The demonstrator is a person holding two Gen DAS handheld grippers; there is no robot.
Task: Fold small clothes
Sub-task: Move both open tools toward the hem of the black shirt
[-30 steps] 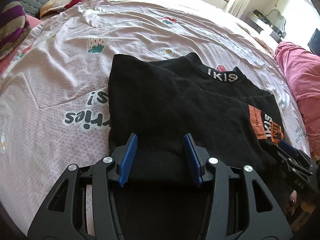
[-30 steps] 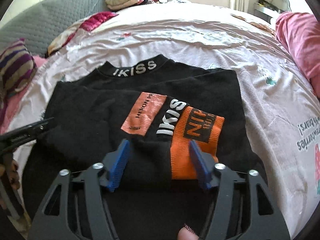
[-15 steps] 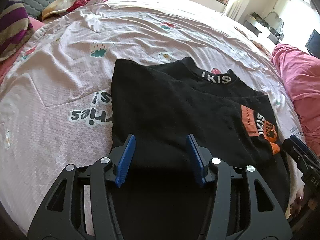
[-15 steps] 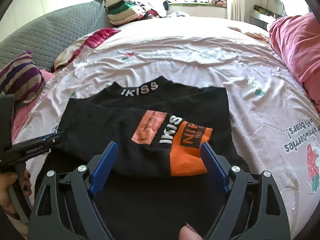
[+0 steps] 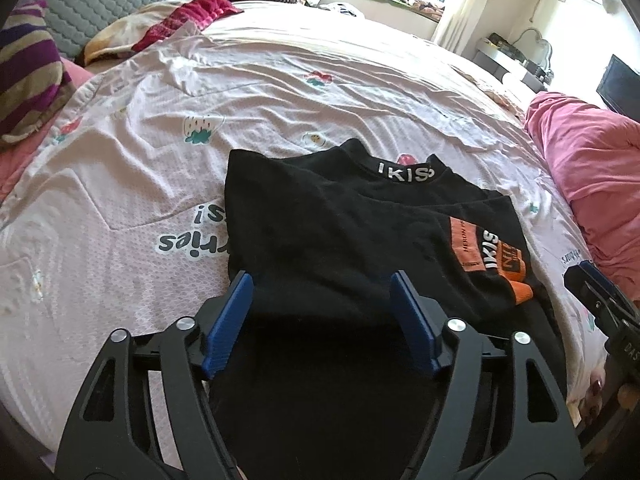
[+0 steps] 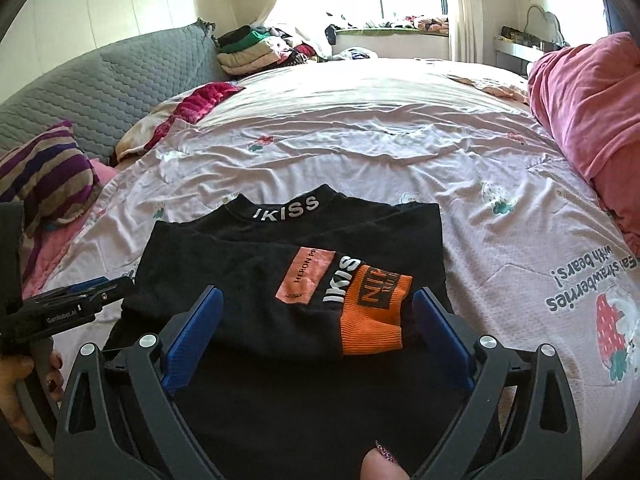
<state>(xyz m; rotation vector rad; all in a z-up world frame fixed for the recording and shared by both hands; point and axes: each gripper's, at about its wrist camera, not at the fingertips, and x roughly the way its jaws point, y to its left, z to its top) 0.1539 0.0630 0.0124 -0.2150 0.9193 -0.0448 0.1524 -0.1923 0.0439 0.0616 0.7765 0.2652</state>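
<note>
1. My left gripper [image 5: 322, 304]: jaws opening, blue pads clear of the cloth, nothing pinched.
2. My right gripper [image 6: 316, 328]: jaws opening, spread wide either side of the orange cuff [image 6: 374, 316], not pressing it.
3. Black top [image 5: 340, 232]: lies folded on the pink bedspread [image 5: 120, 184], sleeve laid across its front, "IKISS" collar at the far edge.
4. Striped pillow [image 6: 44, 172], far left.
5. Pink quilt [image 6: 588, 104], far right.
6. Stacked clothes [image 6: 256, 48], beneath the window.
</note>
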